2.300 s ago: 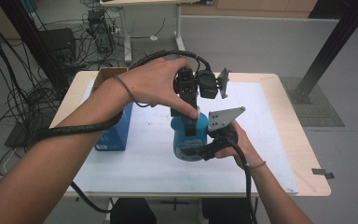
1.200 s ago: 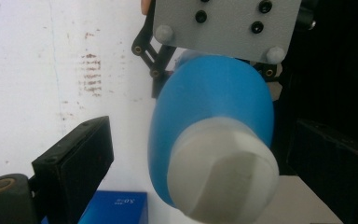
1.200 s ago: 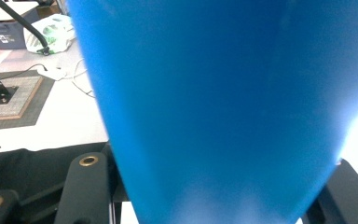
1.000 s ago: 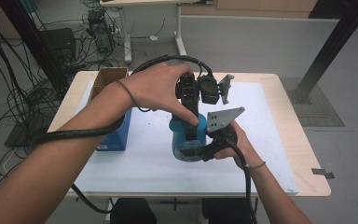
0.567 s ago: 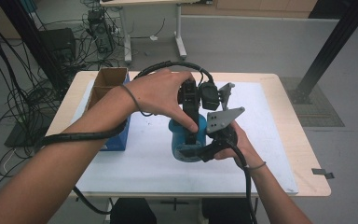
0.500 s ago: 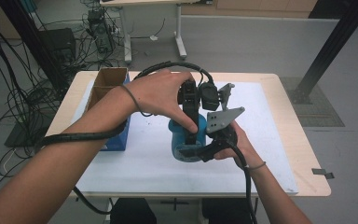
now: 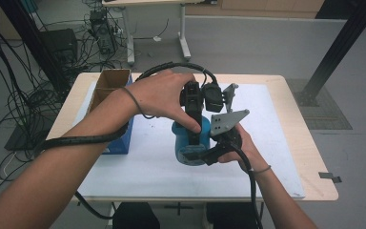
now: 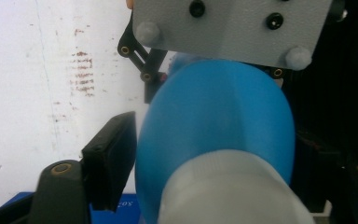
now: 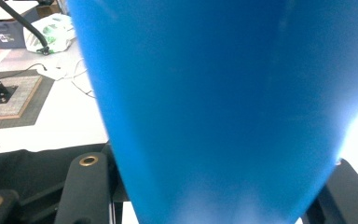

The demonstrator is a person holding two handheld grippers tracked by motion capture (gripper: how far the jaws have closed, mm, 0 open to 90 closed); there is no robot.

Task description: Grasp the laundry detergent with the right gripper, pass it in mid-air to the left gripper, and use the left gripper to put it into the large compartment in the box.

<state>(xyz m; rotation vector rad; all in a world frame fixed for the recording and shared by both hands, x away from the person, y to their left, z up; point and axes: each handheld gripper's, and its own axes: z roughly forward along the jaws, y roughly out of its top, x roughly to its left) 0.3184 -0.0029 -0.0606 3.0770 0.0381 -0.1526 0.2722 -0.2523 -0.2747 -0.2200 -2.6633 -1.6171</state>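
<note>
The right tongs (image 7: 205, 151) are clamping the blue bottle's (image 7: 187, 143) body; the left tongs (image 8: 186, 154) are closing on its white cap (image 8: 228, 191). Smooth rigid plastic, probably slippery; gripping the narrower neck looks safest.

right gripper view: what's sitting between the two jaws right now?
The blue bottle sits between the right gripper's two black jaws, one on each side of its body. The high view also shows that gripper at the bottle's base.
</note>
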